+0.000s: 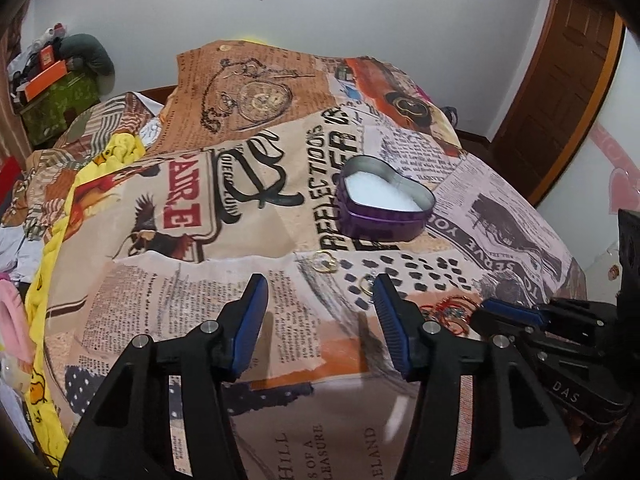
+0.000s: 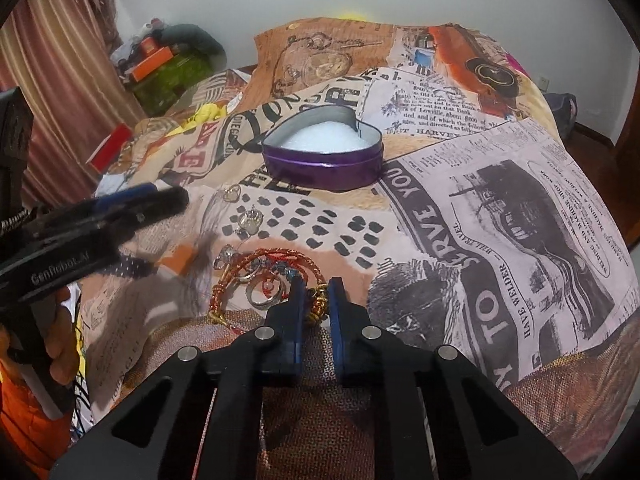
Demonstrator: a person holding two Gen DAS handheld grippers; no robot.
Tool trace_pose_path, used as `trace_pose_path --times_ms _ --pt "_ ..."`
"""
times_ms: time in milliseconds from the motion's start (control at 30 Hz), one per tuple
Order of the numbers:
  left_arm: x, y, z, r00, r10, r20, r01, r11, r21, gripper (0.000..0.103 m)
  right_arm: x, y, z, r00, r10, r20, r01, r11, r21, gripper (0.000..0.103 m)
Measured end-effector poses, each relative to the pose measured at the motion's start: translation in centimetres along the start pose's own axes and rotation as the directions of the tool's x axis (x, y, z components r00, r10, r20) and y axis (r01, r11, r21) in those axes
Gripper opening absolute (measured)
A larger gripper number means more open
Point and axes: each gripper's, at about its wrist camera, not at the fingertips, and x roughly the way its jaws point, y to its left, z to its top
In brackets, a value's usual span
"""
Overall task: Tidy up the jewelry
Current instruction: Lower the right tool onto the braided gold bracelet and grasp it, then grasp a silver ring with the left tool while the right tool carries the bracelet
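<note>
Jewelry pile: a tangle of red and orange cord bracelets (image 2: 266,268) with silver rings (image 2: 262,294) and a gold chain piece (image 2: 318,306) lies on the printed bedspread (image 2: 500,240), in front of the tin and close to the right gripper.
Loose pieces: a gold ring (image 1: 325,261) lies just in front of the tin; a second gold ring (image 1: 365,285) sits beside the left gripper's right fingertip; a small silver ornament (image 2: 251,220) lies between the pile and the tin. Their fine detail is too small to make out.
Tin: a purple heart-shaped tin (image 2: 324,164) stands open on the bedspread, lidless, lined with a white pad (image 2: 324,136); nothing shows on the pad.
Progress: by my reading the task is at its start, as no piece is in the tin and every visible piece is on the cloth.
Left to do: each ring, the ornament and the bracelets need lifting into the tin.
Right gripper (image 2: 316,286): fingers drawn close with a narrow gap, tips at the gold chain end of the pile; whether they actually pinch it I cannot tell.
Left gripper (image 1: 320,292): fingers spread wide, holding nothing, hovering above the cloth short of the tin.
</note>
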Motion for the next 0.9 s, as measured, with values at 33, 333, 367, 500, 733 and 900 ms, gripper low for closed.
trace_pose_path --times_ms 33,333,367,500,733,900 --pt "0.0 -0.2 -0.1 1.000 -0.008 -0.003 0.008 1.000 0.003 0.054 -0.1 0.0 0.1 1.000 0.000 0.007 0.000 1.000 0.001 0.010" --pt "0.7 -2.5 -0.6 0.998 -0.050 -0.038 0.052 0.997 0.063 0.054 -1.9 -0.6 0.9 0.996 -0.007 0.089 0.004 0.999 0.036 0.010" --pt "0.8 -2.6 -0.7 0.997 -0.056 -0.043 0.059 0.996 0.064 0.054 -2.1 -0.6 0.9 0.995 -0.011 0.099 0.008 0.999 0.040 0.010" --pt "1.6 -3.3 -1.0 0.993 -0.090 -0.078 0.096 0.993 0.072 0.039 -2.7 -1.2 1.1 0.992 -0.028 0.125 0.021 0.998 0.056 0.010" --pt "2.5 -4.0 -1.4 0.986 -0.121 -0.113 0.129 0.989 0.072 0.022 -3.0 -2.6 1.0 0.989 -0.045 0.138 0.033 0.995 0.090 0.010" --pt "2.5 -4.1 -1.5 0.985 -0.126 -0.114 0.136 0.988 0.077 0.010 -3.4 -3.0 1.0 0.988 -0.048 0.150 0.034 0.995 0.095 0.010"
